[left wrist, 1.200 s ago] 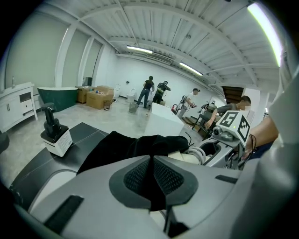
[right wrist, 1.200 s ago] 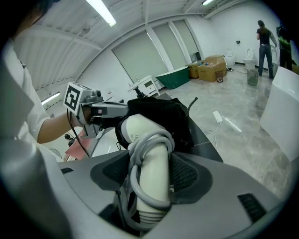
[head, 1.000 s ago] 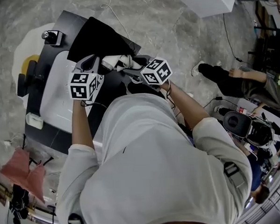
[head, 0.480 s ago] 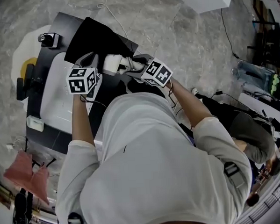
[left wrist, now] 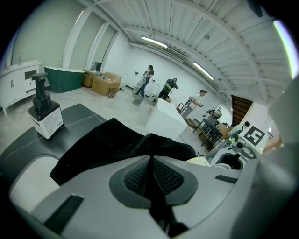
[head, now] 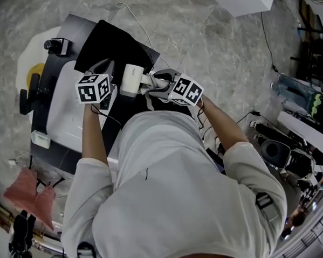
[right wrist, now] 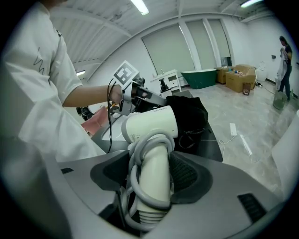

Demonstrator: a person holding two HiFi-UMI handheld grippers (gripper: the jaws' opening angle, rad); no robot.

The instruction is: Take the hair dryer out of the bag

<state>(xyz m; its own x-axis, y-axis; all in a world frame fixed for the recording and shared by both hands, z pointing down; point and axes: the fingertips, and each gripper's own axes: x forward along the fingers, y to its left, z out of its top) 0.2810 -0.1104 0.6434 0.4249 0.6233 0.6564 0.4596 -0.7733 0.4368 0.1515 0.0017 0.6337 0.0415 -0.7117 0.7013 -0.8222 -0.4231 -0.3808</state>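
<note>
— Where is the hair dryer (right wrist: 152, 126) right now?

— Just beside the bag (head: 111, 45), at that bag's near right corner in the head view. Its whole white barrel shows outside the black cloth. Whether it touches the bag I cannot tell.

— Who has hold of it?

— The right gripper (right wrist: 152, 179). Its jaws stand wide and clamp the dryer's handle from both sides. The grey cord (right wrist: 135, 186) is wound round that handle and sits between the pads too. The barrel points across, towards the bag.

— And the left gripper (left wrist: 152, 175)?

— It is at the bag's near edge, left of the dryer. Its jaws are all but together, with only a thin dark slit between the pads. A fold of the bag's black cloth rises right up to them, and they look pinched on it.

— How does the bag lie?

— Slumped on the dark surface (head: 71, 152), crumpled, its far part spread flat.

— Anything else nearby?

— A black pump bottle (left wrist: 44, 112) with a white label stands upright on the surface, well apart from the bag, to its left.
</note>
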